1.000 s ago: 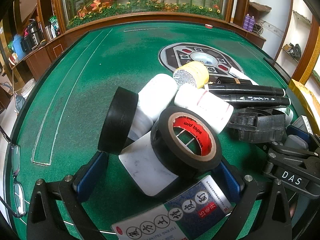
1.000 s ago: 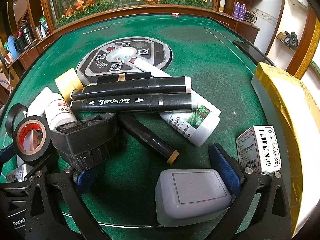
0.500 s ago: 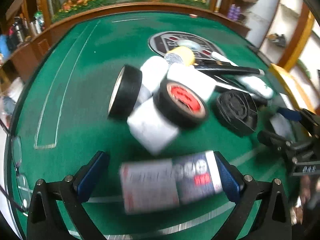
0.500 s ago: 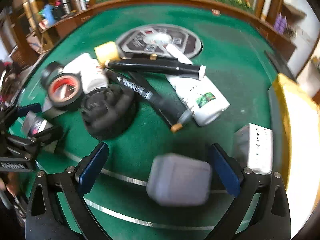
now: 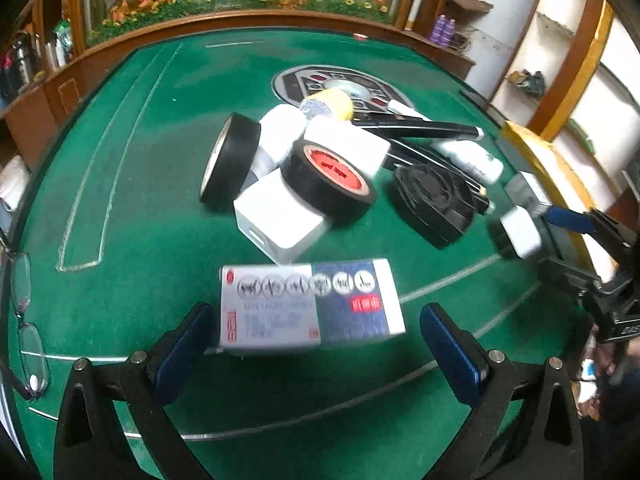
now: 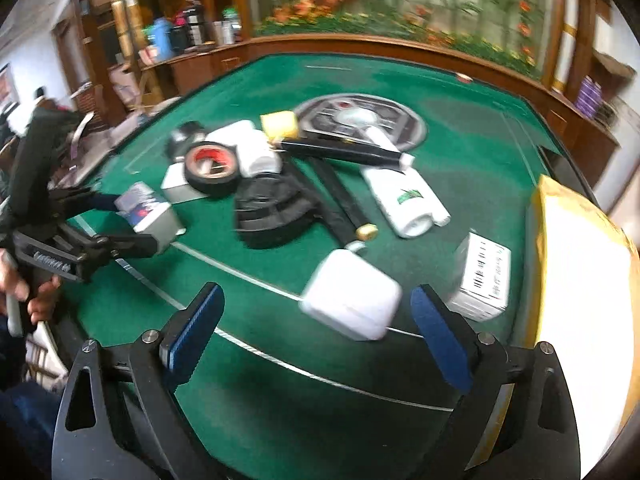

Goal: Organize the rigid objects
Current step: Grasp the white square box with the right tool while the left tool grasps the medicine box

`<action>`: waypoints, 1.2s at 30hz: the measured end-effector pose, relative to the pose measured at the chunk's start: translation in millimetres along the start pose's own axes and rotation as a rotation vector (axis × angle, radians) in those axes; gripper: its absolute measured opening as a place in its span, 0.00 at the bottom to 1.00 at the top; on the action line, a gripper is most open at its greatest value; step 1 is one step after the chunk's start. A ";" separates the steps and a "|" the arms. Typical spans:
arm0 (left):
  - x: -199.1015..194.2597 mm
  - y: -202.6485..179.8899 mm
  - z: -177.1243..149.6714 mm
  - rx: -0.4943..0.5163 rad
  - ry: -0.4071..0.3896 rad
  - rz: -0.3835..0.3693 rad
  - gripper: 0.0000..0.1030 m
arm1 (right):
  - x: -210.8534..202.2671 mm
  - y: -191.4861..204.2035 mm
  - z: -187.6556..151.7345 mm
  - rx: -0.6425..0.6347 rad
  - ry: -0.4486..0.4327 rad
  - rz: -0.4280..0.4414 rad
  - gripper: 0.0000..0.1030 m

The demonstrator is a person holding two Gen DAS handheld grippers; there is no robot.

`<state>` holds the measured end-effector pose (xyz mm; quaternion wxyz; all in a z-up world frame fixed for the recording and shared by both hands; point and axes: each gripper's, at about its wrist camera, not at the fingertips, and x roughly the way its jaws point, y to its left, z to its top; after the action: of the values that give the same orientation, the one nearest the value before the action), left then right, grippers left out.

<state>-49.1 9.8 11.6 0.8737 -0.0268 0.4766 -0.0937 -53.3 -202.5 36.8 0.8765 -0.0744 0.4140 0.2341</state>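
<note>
Two grippers work over the green bench (image 5: 120,208), and each has one thing between its jaws. The left gripper (image 5: 314,340) has its jaws apart, and they have just been closing a little; a flat printed box (image 5: 308,306) lies between them. Its left end looks very near the left pad or touching it, but a clear gap stays at the right pad, so I judge it is not yet clamped. The right gripper (image 6: 316,326) also has its jaws apart and just closing; a white rounded case (image 6: 352,300) sits between them, closer to the right pad, with free space on both sides.

Beyond the left jaws, further ahead, lies the pile: two black tape rolls (image 5: 328,178), white bottles, a white charger block (image 5: 280,220), black markers (image 5: 420,130). To the right of the right jaws stands a small barcode box (image 6: 482,276), just beside the case.

The printed box looks like thin cardboard, light and stiff only along its length; I think the short ends are the good place to hold, with gentle force, because the broad faces may dent. The case looks like smooth hard plastic, light but maybe slippery at the round corners, so the flat sides are better for the pads.
</note>
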 end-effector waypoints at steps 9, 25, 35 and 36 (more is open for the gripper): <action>4.5 -8.3 -2.6 0.063 0.001 0.074 0.75 | 17.7 -15.9 8.9 0.034 0.059 -0.013 0.88; -18.3 -7.9 -6.4 0.056 -0.072 -0.043 0.75 | 8.1 -4.8 10.9 -0.110 0.131 0.088 0.59; -129.3 -30.9 28.5 0.125 -0.296 -0.111 0.75 | -100.0 3.1 63.3 -0.001 -0.127 0.179 0.59; -137.0 -32.9 30.6 0.129 -0.312 -0.111 0.75 | -115.0 7.8 72.9 -0.005 -0.157 0.185 0.59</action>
<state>-100.4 2.2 146.1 0.9304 -0.0112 0.3261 -0.1669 -69.6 -212.1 171.9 0.8807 -0.0197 0.3487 0.3201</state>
